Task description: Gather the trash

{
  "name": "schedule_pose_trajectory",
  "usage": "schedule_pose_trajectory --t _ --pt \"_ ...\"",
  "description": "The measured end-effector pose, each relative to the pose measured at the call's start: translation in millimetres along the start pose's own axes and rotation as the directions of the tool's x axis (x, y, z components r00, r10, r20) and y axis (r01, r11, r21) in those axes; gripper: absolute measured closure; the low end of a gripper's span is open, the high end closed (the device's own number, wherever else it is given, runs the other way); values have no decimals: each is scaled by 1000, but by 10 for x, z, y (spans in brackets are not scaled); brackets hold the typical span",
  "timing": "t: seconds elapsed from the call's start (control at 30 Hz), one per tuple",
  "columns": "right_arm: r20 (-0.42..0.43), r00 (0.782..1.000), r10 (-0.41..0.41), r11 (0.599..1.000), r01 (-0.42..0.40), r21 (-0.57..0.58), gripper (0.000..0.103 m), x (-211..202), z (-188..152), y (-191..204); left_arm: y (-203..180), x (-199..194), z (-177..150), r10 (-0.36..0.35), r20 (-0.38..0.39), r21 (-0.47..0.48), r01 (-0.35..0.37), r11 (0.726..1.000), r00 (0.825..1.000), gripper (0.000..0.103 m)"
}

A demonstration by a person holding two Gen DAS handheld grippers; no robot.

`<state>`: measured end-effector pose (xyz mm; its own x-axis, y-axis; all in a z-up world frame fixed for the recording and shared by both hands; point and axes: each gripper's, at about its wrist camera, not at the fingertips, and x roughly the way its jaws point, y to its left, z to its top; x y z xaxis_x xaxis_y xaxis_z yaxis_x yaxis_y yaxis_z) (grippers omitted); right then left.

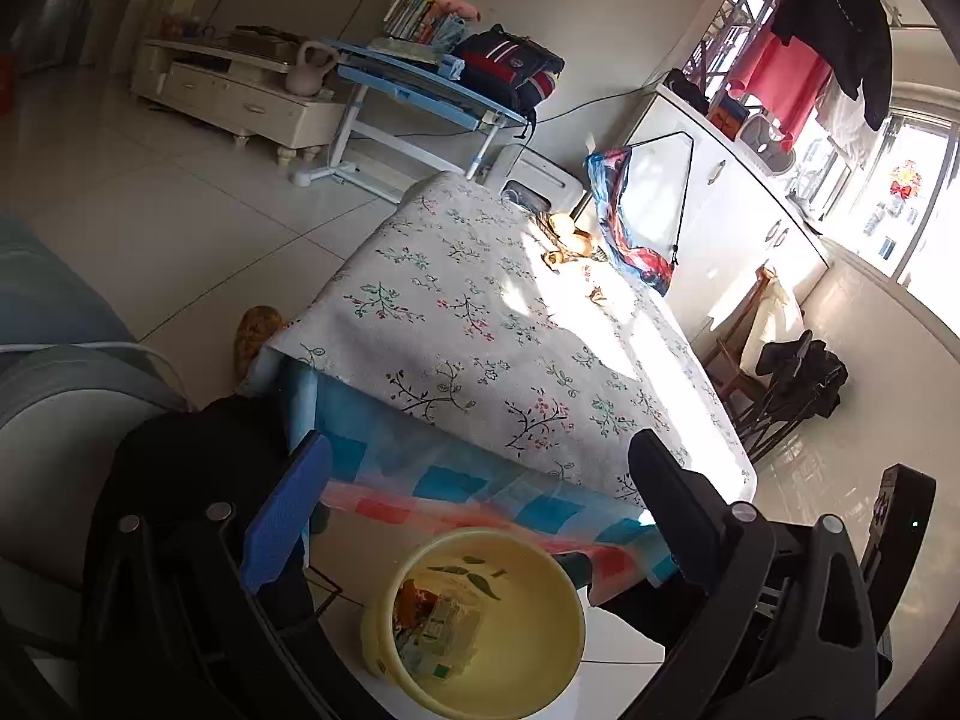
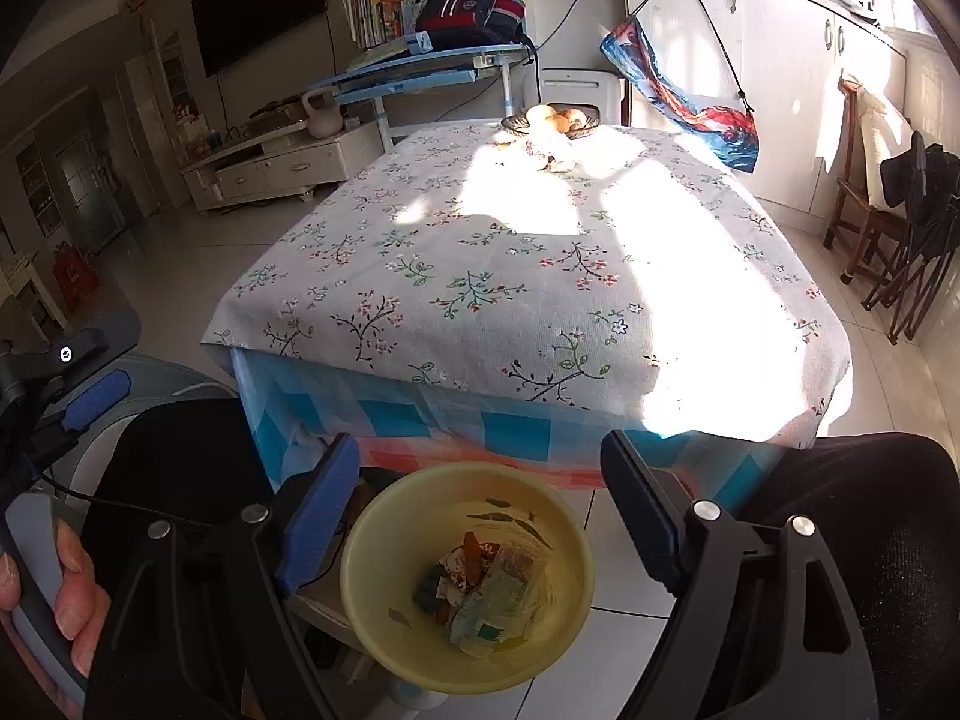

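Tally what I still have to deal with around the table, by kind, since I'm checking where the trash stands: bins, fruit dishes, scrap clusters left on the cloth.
Round pale-yellow plastic bin on the floor, holding wrappers: 1
Dark dish of fruit at the table's far end: 1
Cluster of small brownish scraps on the floral tablecloth: 1
Total: 3

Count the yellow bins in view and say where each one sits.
1: the yellow bin stands on the floor below the table's near edge, between the open right gripper's fingers, wrappers inside.
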<state>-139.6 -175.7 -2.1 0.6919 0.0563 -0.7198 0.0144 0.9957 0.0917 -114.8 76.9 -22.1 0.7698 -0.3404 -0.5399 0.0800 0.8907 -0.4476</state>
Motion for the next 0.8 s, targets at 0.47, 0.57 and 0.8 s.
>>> schedule_pose_trajectory --t 0.47,0.57,0.8 --pt "23 999 34 999 -34 -3 18 -2 62 -45 -133 144 -11 44 -17 54 -43 998 999 7" --pt "21 999 40 999 -40 0 17 20 90 -83 -167 214 50 46 -18 60 -44 997 999 7" --pt "27 998 50 999 -49 -24 16 171 364 -181 -103 459 397 87 8 35 -88 996 996 7"
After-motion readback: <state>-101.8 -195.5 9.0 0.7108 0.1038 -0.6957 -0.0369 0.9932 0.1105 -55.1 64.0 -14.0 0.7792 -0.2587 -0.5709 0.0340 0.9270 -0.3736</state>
